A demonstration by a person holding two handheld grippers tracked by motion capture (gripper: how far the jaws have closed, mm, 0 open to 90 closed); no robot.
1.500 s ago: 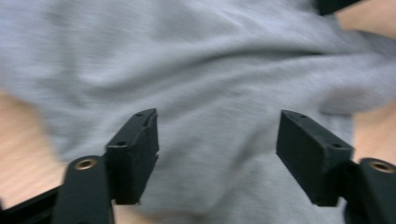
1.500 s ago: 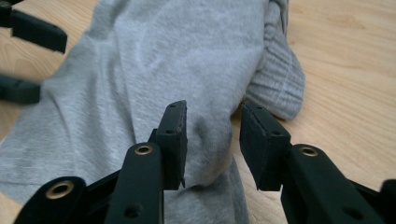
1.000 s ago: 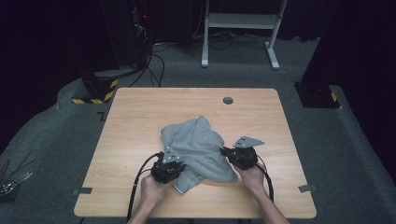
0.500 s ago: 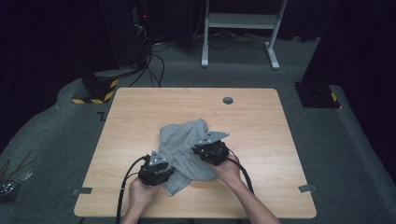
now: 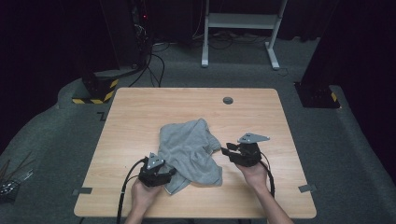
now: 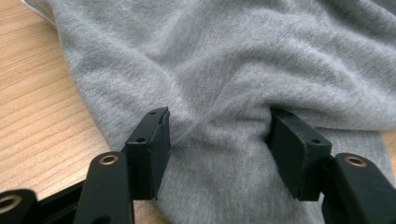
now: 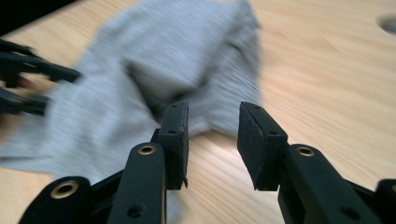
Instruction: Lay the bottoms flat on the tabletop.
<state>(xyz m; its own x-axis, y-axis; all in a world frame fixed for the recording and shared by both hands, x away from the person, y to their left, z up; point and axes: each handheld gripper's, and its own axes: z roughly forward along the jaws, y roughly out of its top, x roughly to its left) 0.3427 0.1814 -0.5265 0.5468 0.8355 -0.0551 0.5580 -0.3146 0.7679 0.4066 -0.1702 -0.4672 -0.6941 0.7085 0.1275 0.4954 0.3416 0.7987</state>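
While the one grey garment [image 5: 190, 151] lies crumpled a little below the middle of the wooden table [image 5: 135, 116], the high view shows two hand-held grippers flanking it. The left gripper [image 5: 172, 171] sits at about seven o'clock from the cloth, its tips against the cloth's lower left edge. The right gripper [image 5: 225, 150] sits at about three o'clock, just off the cloth's right edge and apart from it. One dark round grommet [image 5: 228, 100] marks the table at roughly one o'clock from the garment, well apart. Off the table there are a white desk frame [image 5: 243, 28] at twelve o'clock, one yellow-and-black striped block [image 5: 95, 91] at ten o'clock, another [image 5: 332, 96] at two o'clock, and two tape strips [image 5: 82, 191] on the near table edge. Nothing lies between either gripper and the cloth.

In the left gripper view, the left gripper [image 6: 219, 140] has just been opening; its two jaws stand apart with a ridge of grey garment [image 6: 224, 70] bunched between them, pads released from it.

In the right gripper view, which is blurred, the right gripper [image 7: 212, 140] has also just been opening; its jaws are spread with bare wood between them, and the garment [image 7: 154, 79] lies beyond at eleven o'clock.
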